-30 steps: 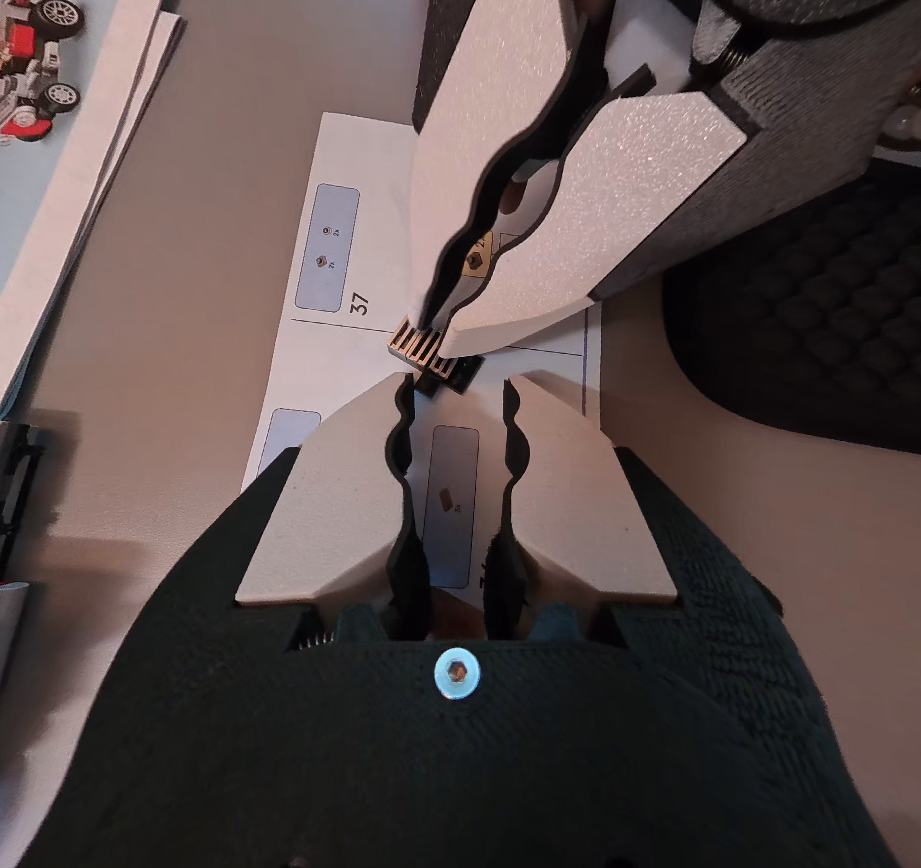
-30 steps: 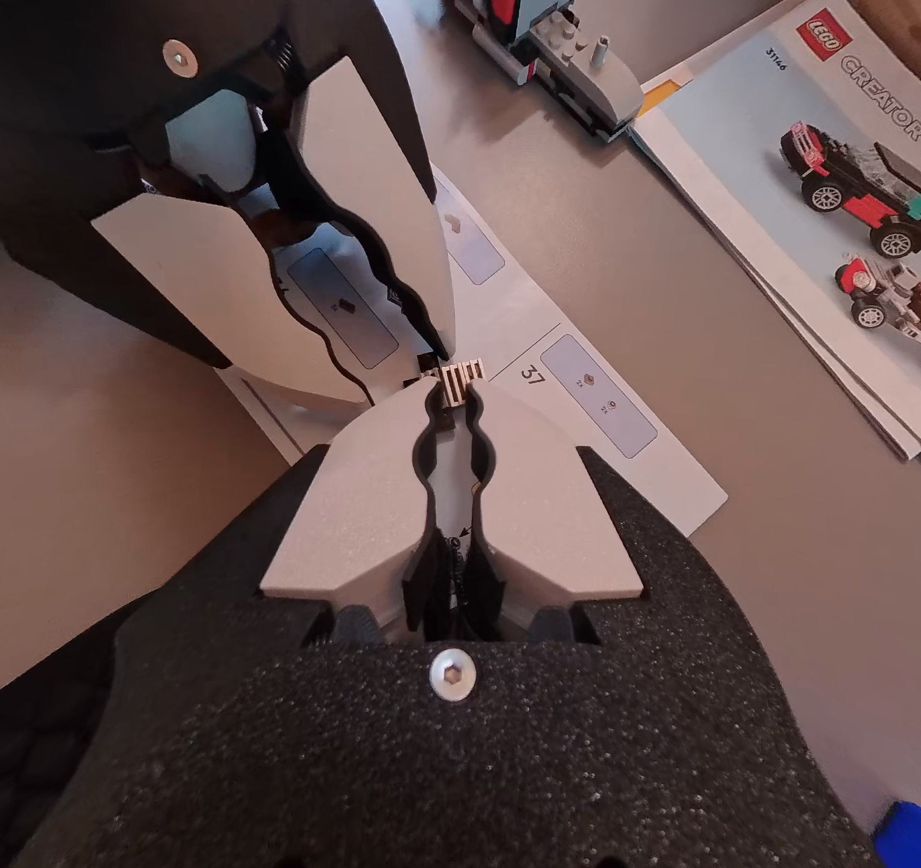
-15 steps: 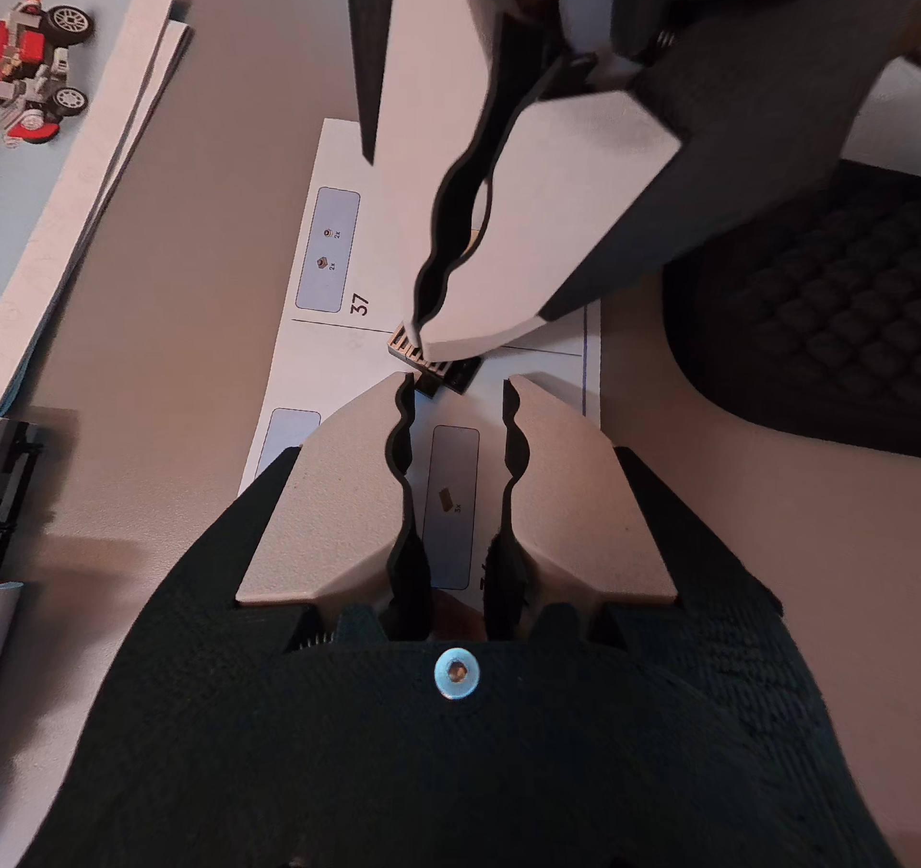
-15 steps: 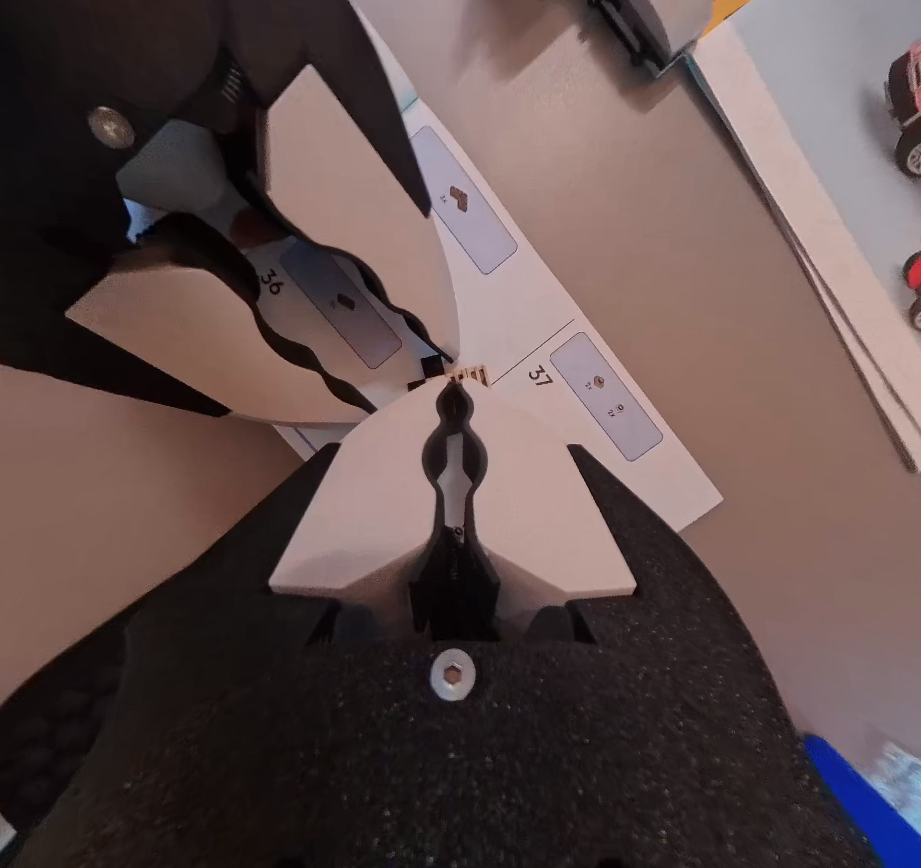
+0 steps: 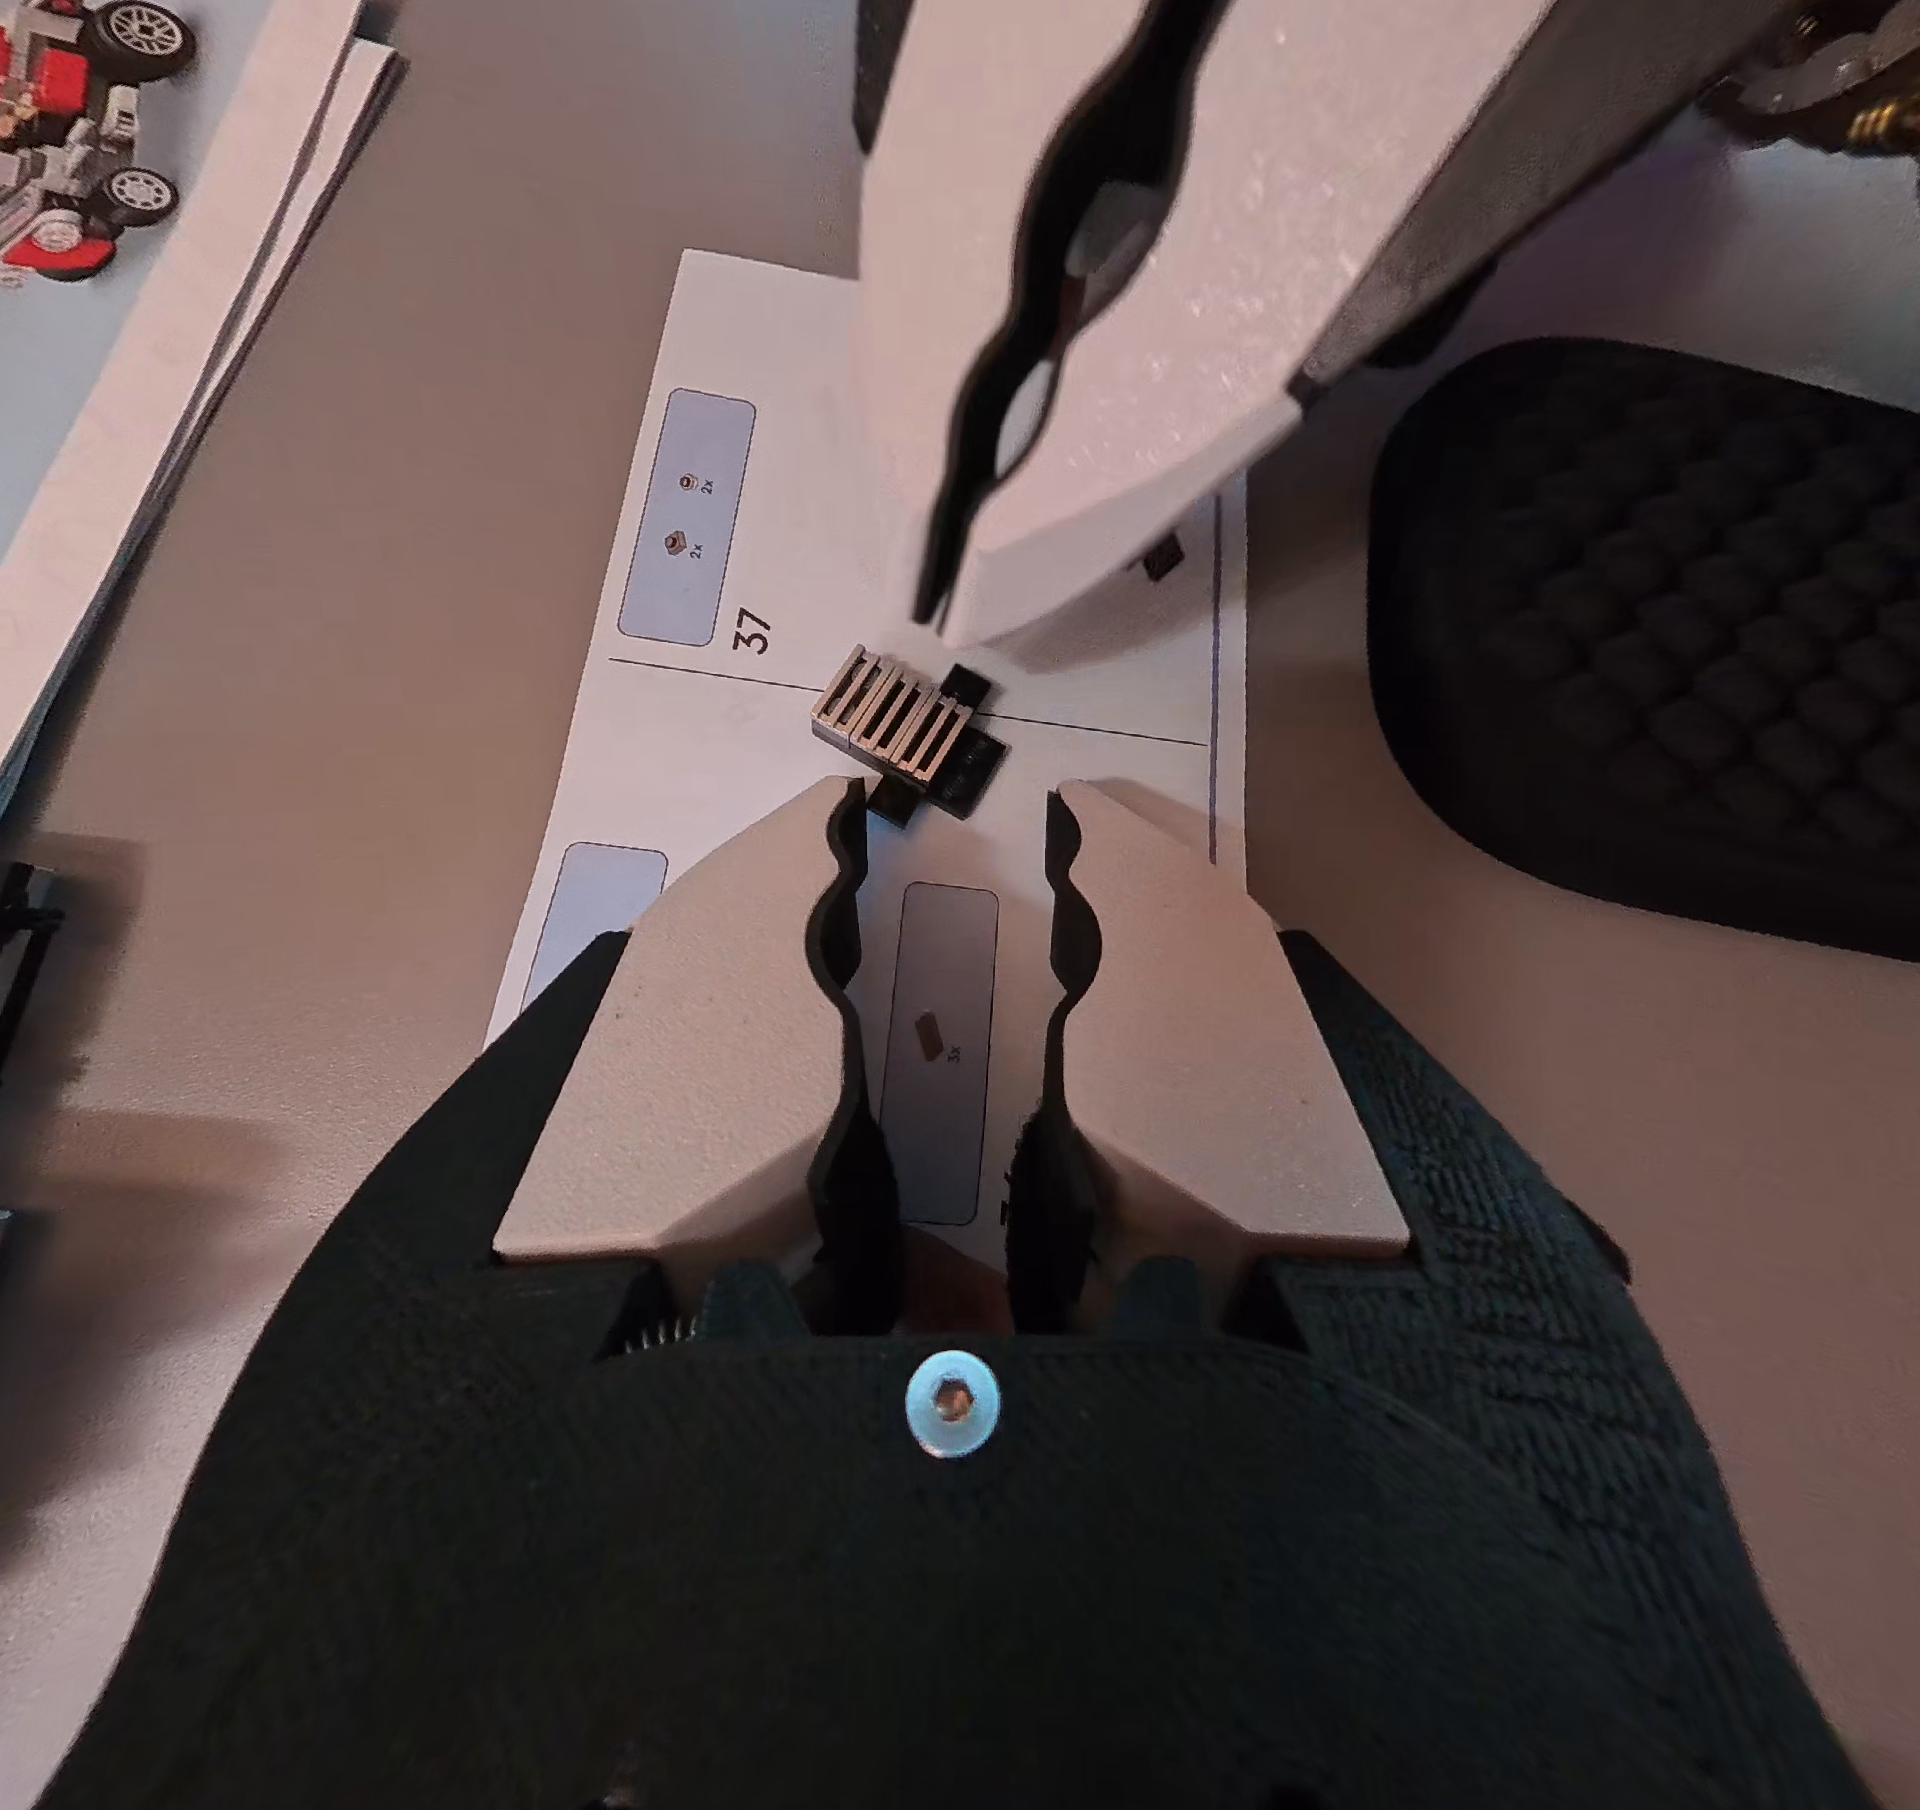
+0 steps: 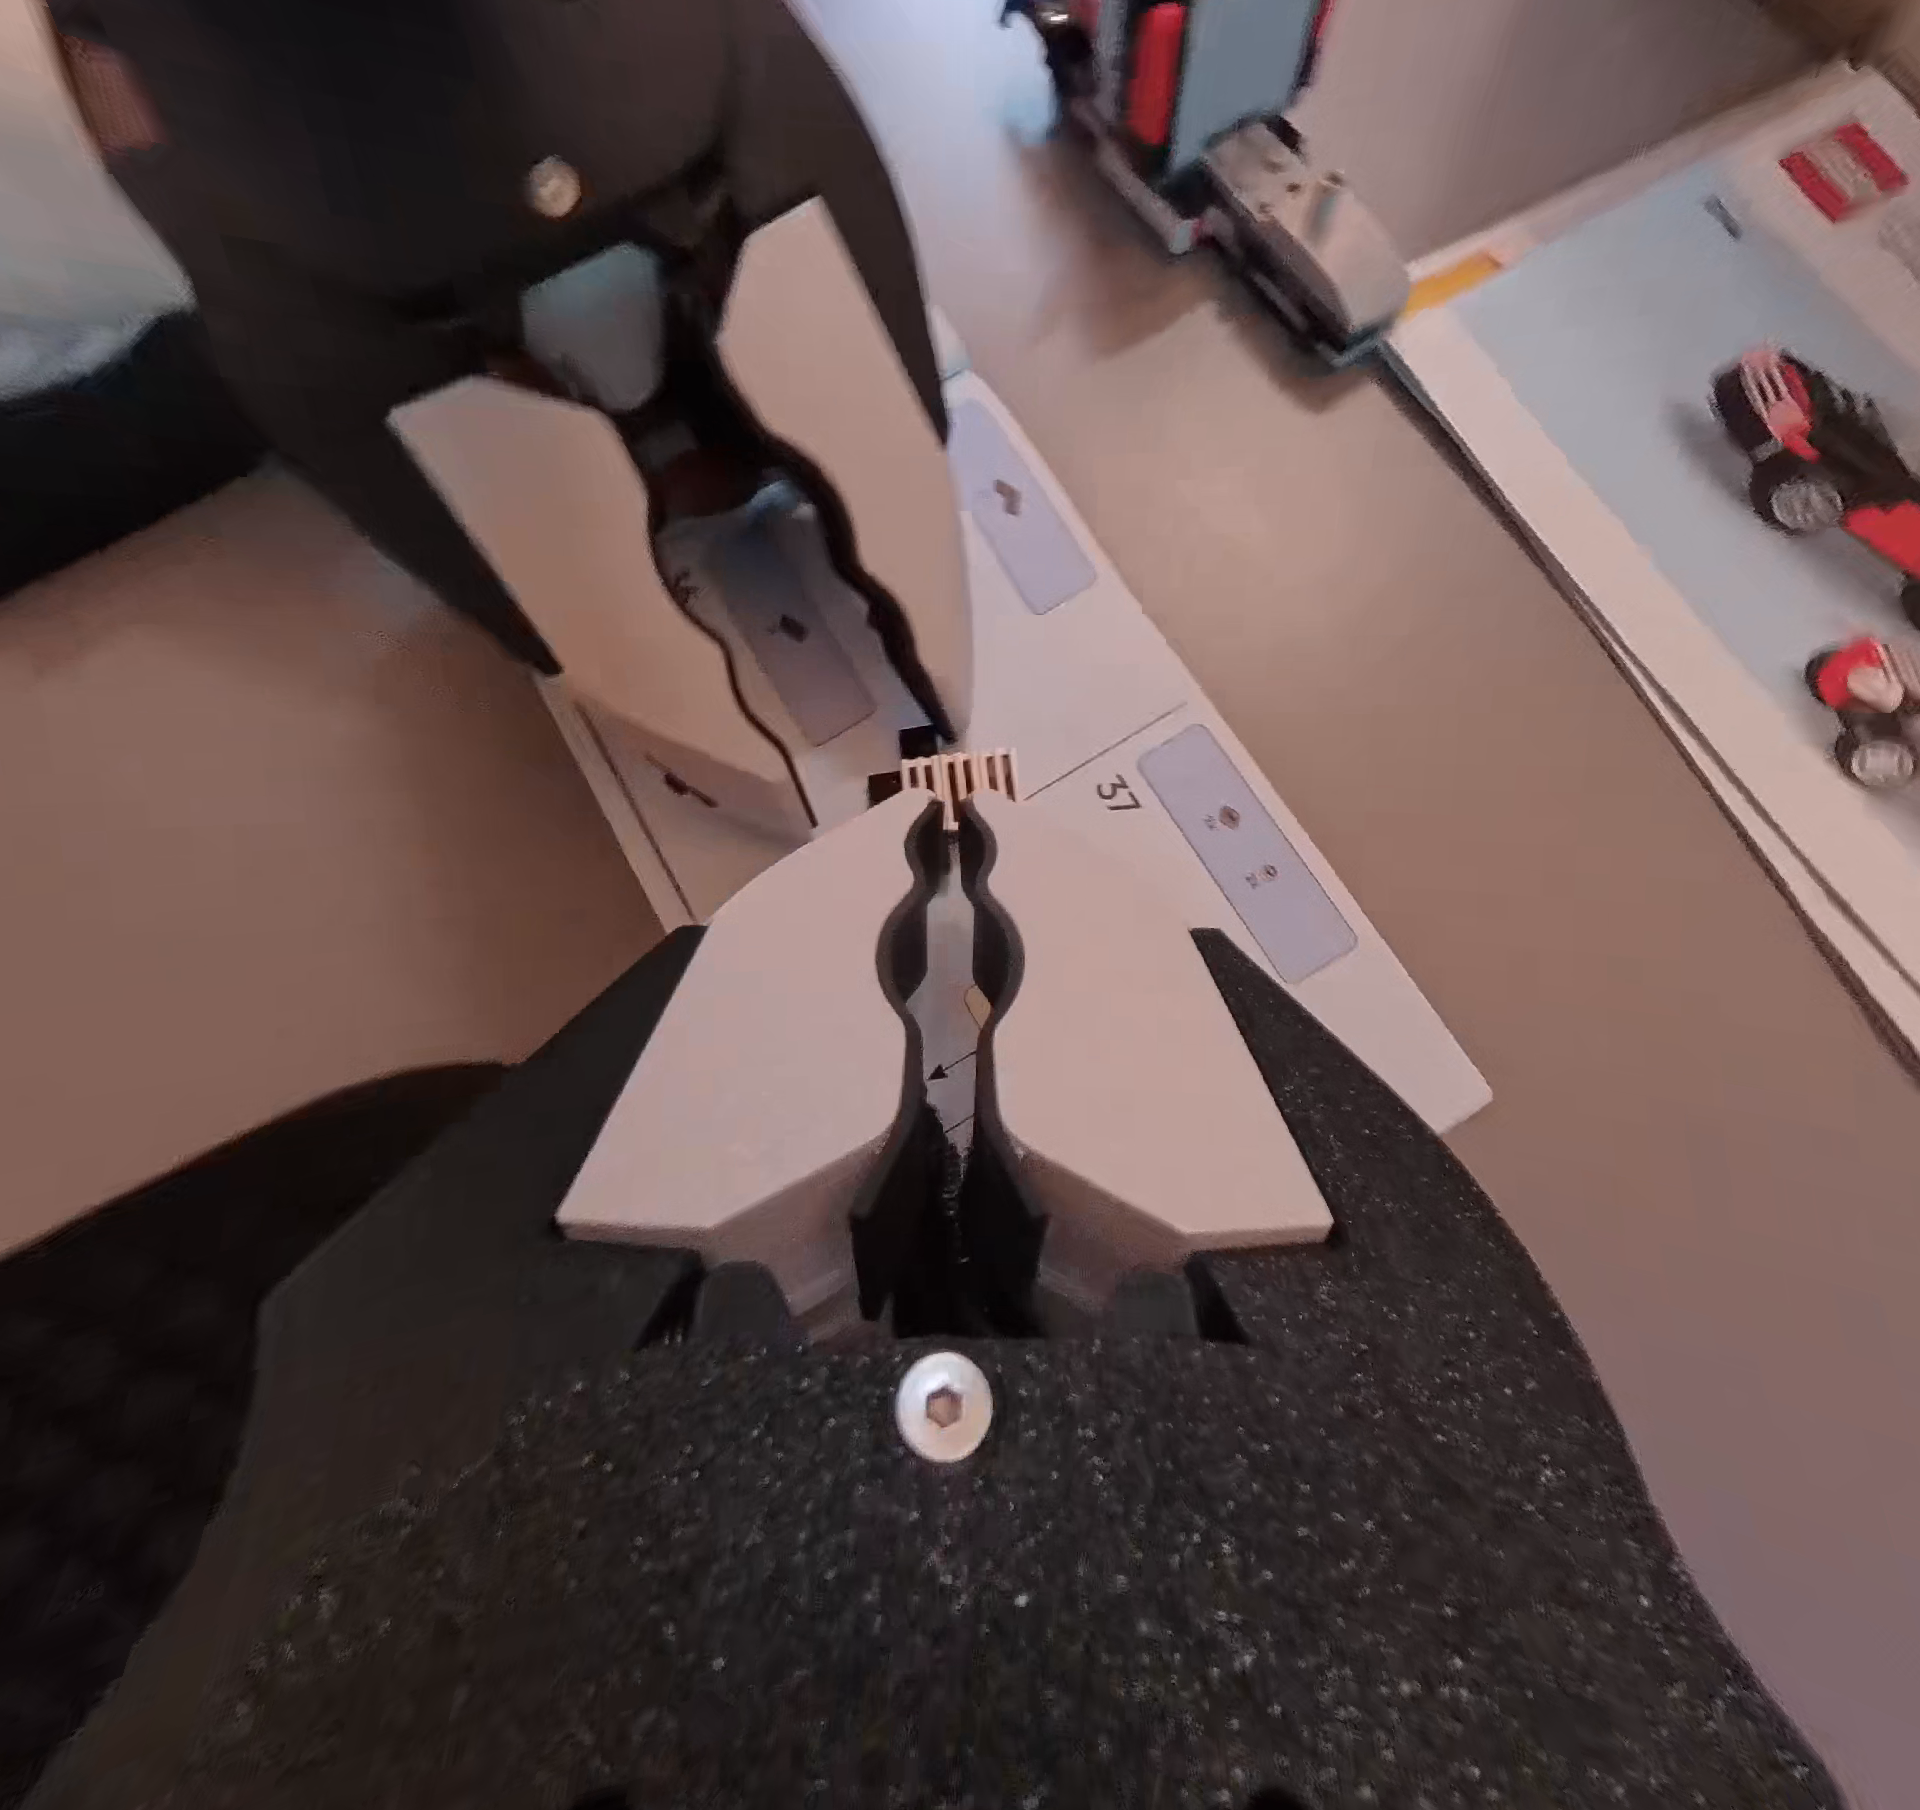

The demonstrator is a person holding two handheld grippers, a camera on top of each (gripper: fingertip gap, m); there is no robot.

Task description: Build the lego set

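A grey grille tile (image 5: 894,716) sits on a small black piece (image 5: 971,773) on a white instruction page (image 5: 707,752). My left gripper (image 5: 956,799) is open and empty, low over the page, and its left fingertip touches the black piece's near corner. My right gripper (image 5: 932,617) hangs just above and behind the tile, shut, apart from it. In the right wrist view the tile (image 6: 956,776) lies just past my right gripper (image 6: 951,822), with my left gripper (image 6: 878,773) open on its far side.
Instruction booklets (image 5: 135,326) lie at the left, also showing in the right wrist view (image 6: 1662,513). A partly built red, grey and black model (image 6: 1226,129) stands beyond them. A black honeycomb pad (image 5: 1662,638) lies at the right. Less than 4 cm separates the two grippers' tips.
My right gripper has lifted up and back off the grille tile, which stays on the black piece. My left gripper has not moved.
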